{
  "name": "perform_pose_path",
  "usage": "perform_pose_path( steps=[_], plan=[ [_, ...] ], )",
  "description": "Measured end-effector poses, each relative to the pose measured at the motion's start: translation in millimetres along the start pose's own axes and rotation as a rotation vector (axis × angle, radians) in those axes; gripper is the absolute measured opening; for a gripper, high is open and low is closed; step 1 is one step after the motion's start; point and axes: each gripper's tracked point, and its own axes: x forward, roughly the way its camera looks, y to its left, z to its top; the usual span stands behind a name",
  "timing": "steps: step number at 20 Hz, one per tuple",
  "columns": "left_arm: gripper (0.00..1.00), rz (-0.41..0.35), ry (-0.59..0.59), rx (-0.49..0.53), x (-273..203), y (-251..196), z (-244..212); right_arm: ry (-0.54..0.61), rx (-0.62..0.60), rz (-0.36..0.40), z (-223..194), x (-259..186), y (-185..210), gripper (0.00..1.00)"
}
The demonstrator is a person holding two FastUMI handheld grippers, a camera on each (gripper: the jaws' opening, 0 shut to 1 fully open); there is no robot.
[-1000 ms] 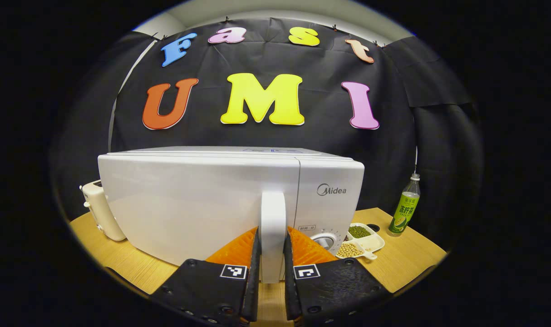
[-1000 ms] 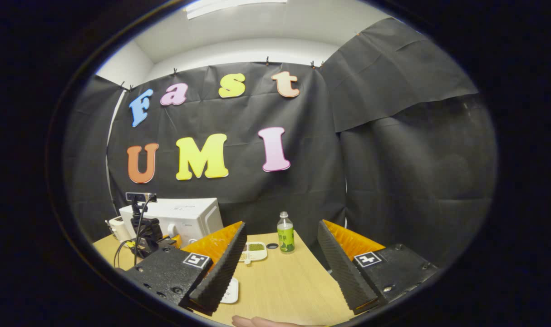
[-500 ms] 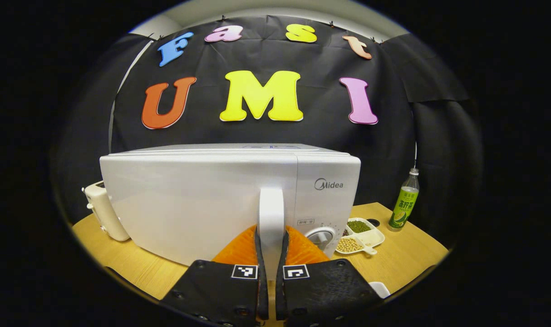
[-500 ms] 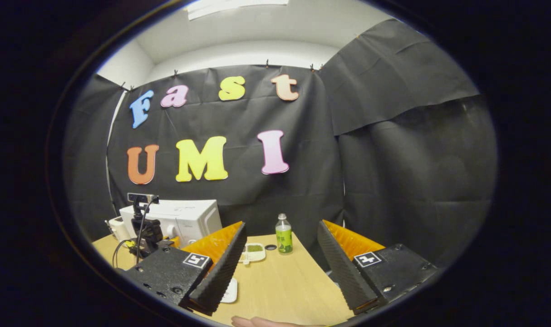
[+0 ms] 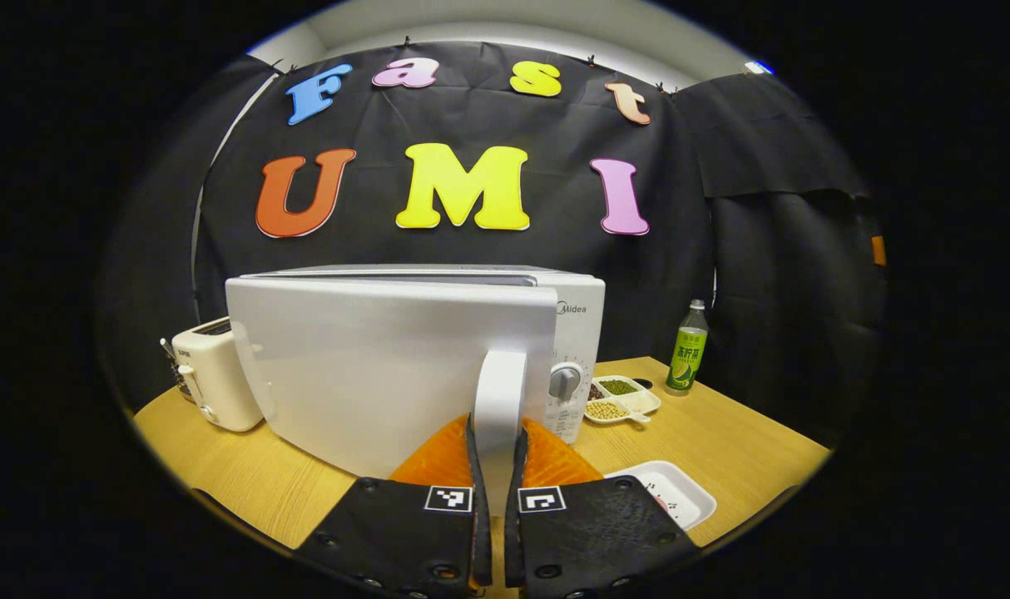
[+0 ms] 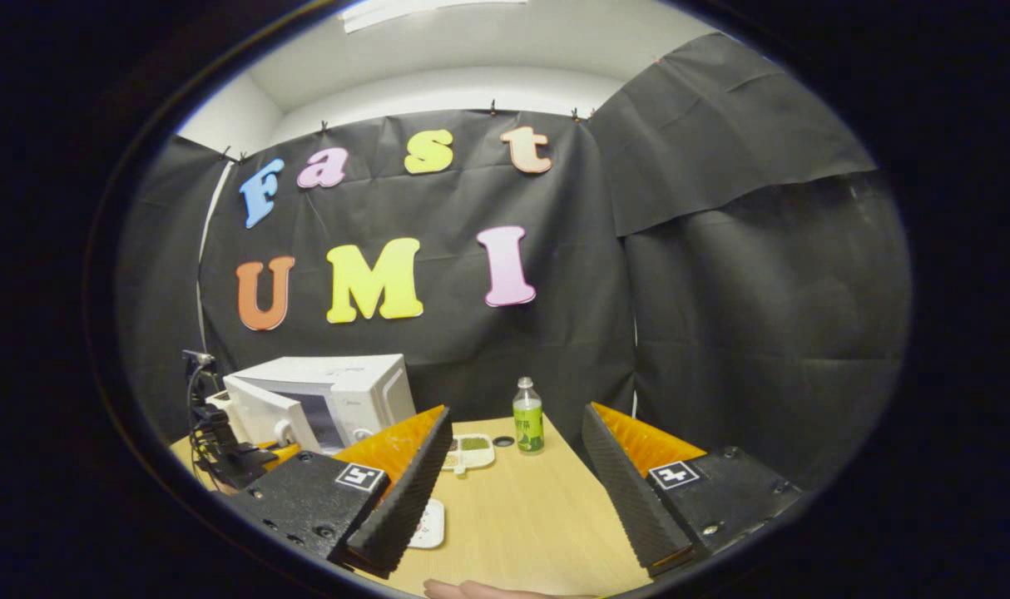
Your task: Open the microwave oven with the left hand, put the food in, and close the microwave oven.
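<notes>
wooden table [image 5: 721, 441], left tongs [image 5: 497, 466] clamped on door handle [image 5: 498, 391], microwave door [image 5: 372, 366] now swung ajar, right tongs [image 6: 513, 491] spread open

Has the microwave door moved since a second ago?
Yes. The microwave door has swung open, away from the microwave's control panel, pulled by the left gripper shut on the door handle.

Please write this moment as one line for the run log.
left gripper: shut on door handle | microwave door: partly open | right gripper: open, above table
</notes>
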Motion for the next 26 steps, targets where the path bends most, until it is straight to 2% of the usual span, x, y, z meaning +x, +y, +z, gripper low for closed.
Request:
perform_pose_path(
  steps=[1, 2, 3, 8, 9, 10, 11, 12, 13, 14, 15, 16, 17, 18, 20, 21, 22, 25, 26],
  plan=[
    [0.06, -0.002, -0.006, 0.009, -10.1, 3.8, -0.9, 0.007, -0.007, 0.005, -1.9, -3.7, 4.8, 1.00],
    [0.06, -0.004, -0.010, 0.017, -19.9, 8.1, -2.7, 0.011, -0.014, 0.009, -3.4, -8.4, 9.4, 0.91],
    [0.06, -0.002, -0.010, 0.020, -30.0, 12.6, -4.5, 0.011, -0.022, 0.012, -2.9, -14.4, 13.2, 1.00],
    [0.05, 0.020, -0.013, 0.024, -81.2, 45.4, -13.1, 0.001, -0.036, 0.029, -6.7, -44.6, 30.0, 1.00],
    [0.05, 0.031, -0.017, 0.030, -91.6, 55.1, -13.6, 0.011, -0.033, 0.039, -10.2, -49.0, 34.3, 0.91],
    [0.05, 0.049, -0.011, 0.016, -103.1, 66.9, -17.7, 0.021, -0.030, 0.051, -14.6, -52.5, 39.1, 0.91],
    [0.14, 0.091, -0.023, 0.011, -120.2, 82.3, -20.1, 0.032, -0.027, 0.061, -17.8, -56.3, 43.7, 0.91],
    [0.23, 0.085, -0.013, -0.007, -130.6, 91.8, -25.1, 0.039, -0.026, 0.070, -20.8, -59.6, 47.3, 1.00],
    [0.55, 0.079, 0.007, -0.036, -143.4, 100.1, -32.4, 0.041, -0.027, 0.076, -21.9, -61.7, 51.3, 1.00],
    [0.65, 0.102, 0.012, -0.058, -156.7, 115.0, -36.7, 0.041, -0.033, 0.081, -23.8, -64.3, 54.9, 1.00],
    [0.68, 0.128, 0.012, -0.075, -170.3, 131.5, -38.4, 0.041, -0.043, 0.085, -25.5, -65.9, 58.3, 1.00],
    [0.86, 0.152, 0.015, -0.090, -178.6, 146.7, -43.2, 0.043, -0.054, 0.092, -28.3, -66.6, 63.2, 1.00],
    [0.89, 0.182, 0.018, -0.088, -189.5, 159.9, -45.5, 0.046, -0.066, 0.099, -30.1, -66.9, 68.1, 1.00],
    [0.98, 0.218, 0.012, -0.075, -204.6, 172.4, -44.1, 0.050, -0.078, 0.104, -33.5, -66.8, 72.5, 1.00],
    [0.93, 0.282, -0.023, -0.056, -231.5, 193.8, -35.0, 0.071, -0.101, 0.121, -40.9, -65.5, 82.9, 1.00],
    [0.93, 0.298, -0.040, -0.055, -243.3, 200.0, -29.8, 0.085, -0.110, 0.131, -44.4, -64.4, 87.7, 0.92],
    [0.93, 0.313, -0.055, -0.055, -254.5, 203.6, -23.6, 0.097, -0.119, 0.139, -47.4, -61.3, 91.6, 1.00],
    [0.93, 0.347, -0.093, -0.052, -281.2, 209.9, -2.9, 0.155, -0.128, 0.147, -59.7, -50.0, 96.0, 1.00],
    [0.93, 0.355, -0.103, -0.054, -288.0, 210.8, 3.5, 0.176, -0.132, 0.148, -64.0, -45.1, 96.6, 0.92]
  ],
)
